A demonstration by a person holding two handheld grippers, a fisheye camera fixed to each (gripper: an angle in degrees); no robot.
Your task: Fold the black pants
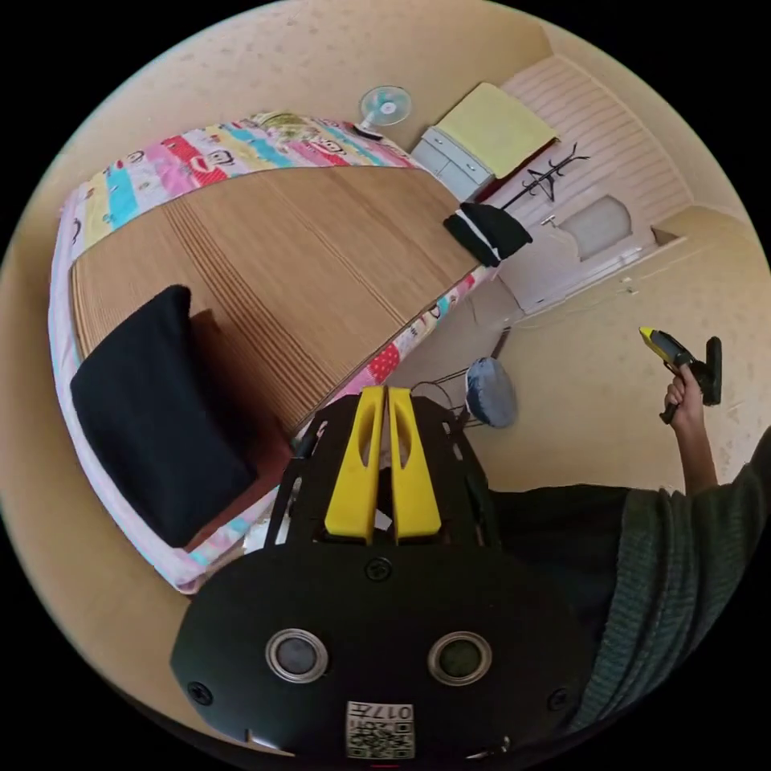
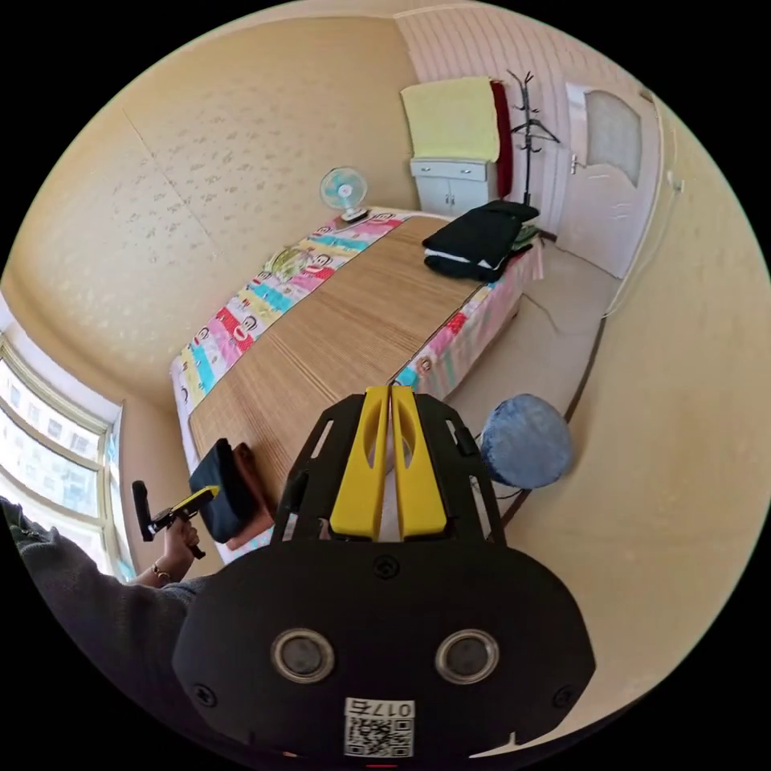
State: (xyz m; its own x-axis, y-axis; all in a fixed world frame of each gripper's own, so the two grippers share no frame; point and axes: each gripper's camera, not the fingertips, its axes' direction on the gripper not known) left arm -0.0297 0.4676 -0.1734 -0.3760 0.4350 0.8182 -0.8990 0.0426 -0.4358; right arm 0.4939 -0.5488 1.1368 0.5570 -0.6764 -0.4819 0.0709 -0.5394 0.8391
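My left hand-held gripper (image 1: 388,450): jaws pressed together, empty | right hand-held gripper (image 2: 391,458): likewise | black pants (image 2: 480,239) folded at the bed's (image 2: 337,337) far end, ahead of both, nearer my right.

Black pants (image 2: 475,241); tan slatted mat (image 1: 297,265); cartoon-print striped sheet (image 1: 233,152); yellow jaws; blue stool (image 2: 526,440).

both views high above bed (image 1: 321,265)
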